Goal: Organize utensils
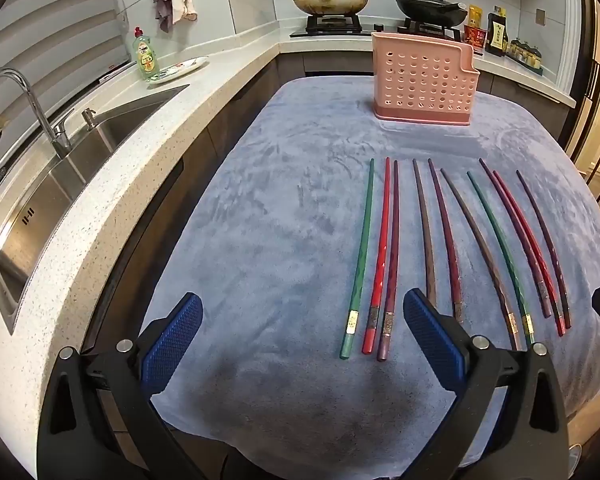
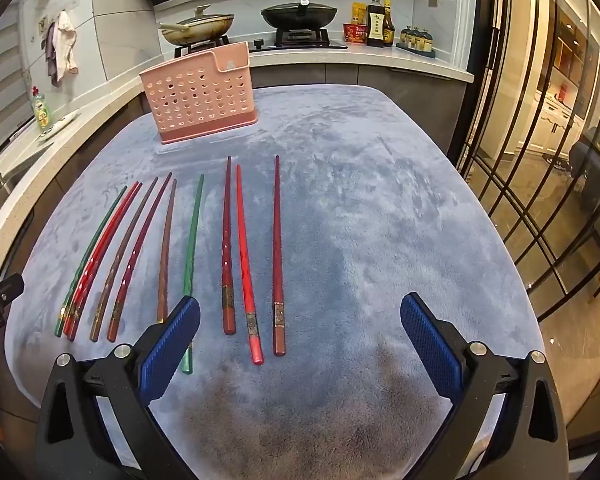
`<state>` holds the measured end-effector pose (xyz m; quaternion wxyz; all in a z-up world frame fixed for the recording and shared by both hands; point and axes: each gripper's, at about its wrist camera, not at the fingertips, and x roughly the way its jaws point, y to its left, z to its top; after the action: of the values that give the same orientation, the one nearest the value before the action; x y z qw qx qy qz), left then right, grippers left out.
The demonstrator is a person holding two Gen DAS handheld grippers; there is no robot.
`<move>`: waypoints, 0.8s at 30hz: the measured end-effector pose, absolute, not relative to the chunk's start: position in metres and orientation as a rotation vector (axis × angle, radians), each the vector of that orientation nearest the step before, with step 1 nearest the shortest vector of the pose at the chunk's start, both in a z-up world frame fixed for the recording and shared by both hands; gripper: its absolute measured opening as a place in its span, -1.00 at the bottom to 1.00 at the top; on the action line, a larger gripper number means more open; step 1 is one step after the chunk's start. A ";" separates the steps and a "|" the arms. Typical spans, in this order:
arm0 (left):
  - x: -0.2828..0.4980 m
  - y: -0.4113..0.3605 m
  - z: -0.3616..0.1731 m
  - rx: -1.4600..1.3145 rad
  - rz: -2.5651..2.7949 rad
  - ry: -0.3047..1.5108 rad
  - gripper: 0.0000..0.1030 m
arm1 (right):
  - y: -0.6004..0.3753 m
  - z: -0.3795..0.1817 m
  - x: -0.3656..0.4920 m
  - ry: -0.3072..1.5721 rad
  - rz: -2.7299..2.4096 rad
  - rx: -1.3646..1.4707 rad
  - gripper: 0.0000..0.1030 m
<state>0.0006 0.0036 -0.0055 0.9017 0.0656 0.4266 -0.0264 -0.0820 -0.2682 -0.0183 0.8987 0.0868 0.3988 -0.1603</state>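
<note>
Ten chopsticks are lying side by side on the blue-covered table, pink holder standing upright behind them. Left gripper and right gripper are hovering above the near end, jaws spread wide, gripping nothing.

Ten chopsticks are lying side by side in a row on the cloth-covered bench. The utensil holder is standing behind them, near the far edge. The sink is lying to the left.
</note>
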 end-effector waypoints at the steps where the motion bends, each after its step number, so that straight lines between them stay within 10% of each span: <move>1: 0.001 0.005 -0.006 0.135 -0.054 0.884 0.86 | -0.268 -0.018 -0.082 0.825 -0.333 0.180 0.87; 24: 0.001 0.002 -0.006 0.153 -0.052 0.876 0.86 | -0.269 -0.021 -0.083 0.822 -0.340 0.176 0.87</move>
<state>0.0005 0.0018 -0.0056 0.9025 0.0739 0.4236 -0.0251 -0.0832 -0.2692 -0.0206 0.8989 0.0850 0.3973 -0.1643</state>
